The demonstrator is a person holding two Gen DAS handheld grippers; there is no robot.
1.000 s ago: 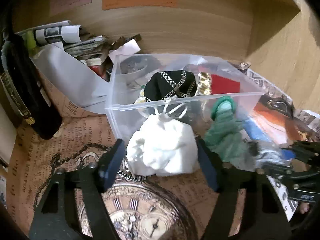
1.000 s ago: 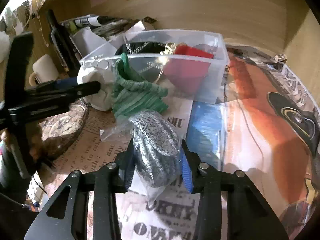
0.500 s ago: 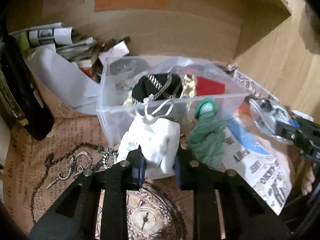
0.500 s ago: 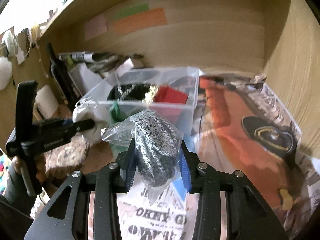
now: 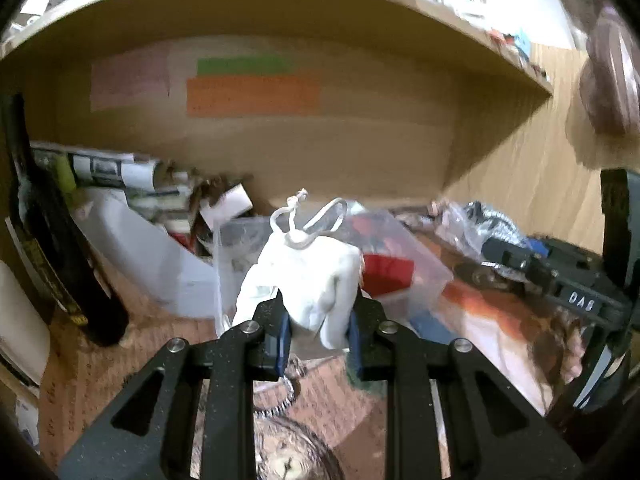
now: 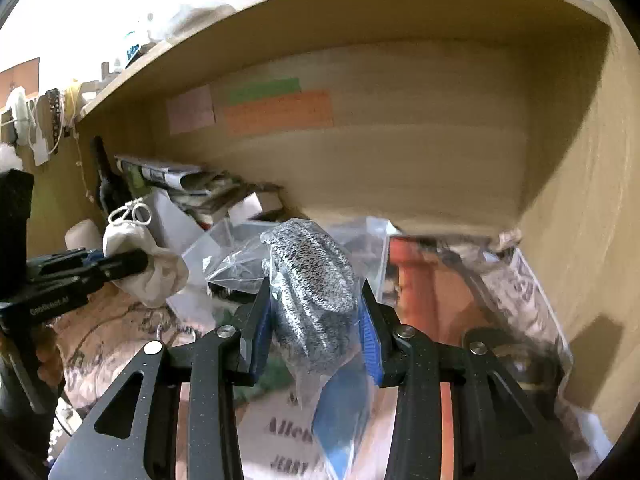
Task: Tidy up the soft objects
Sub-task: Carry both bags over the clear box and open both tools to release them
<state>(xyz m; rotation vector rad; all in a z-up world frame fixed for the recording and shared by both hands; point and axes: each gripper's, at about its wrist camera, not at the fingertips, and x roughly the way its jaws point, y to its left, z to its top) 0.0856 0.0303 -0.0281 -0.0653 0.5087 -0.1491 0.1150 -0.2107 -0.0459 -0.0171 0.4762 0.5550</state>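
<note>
My left gripper is shut on a white drawstring pouch and holds it up in front of the clear plastic bin. The pouch also shows in the right wrist view, at the left gripper's tip. My right gripper is shut on a grey knit item in a clear plastic bag, lifted above the desk. In the left wrist view that bag and the right gripper are at the right. A red item lies in the bin.
A wooden shelf overhangs the desk, with coloured notes on its back wall. A dark bottle stands at the left. Rolled papers pile up at the back left. Printed newspaper covers the desk.
Both grippers have risen with their loads and tilted up toward the shelf. The white pouch is lifted off the desk. The bagged knit item is higher, over the bin.
</note>
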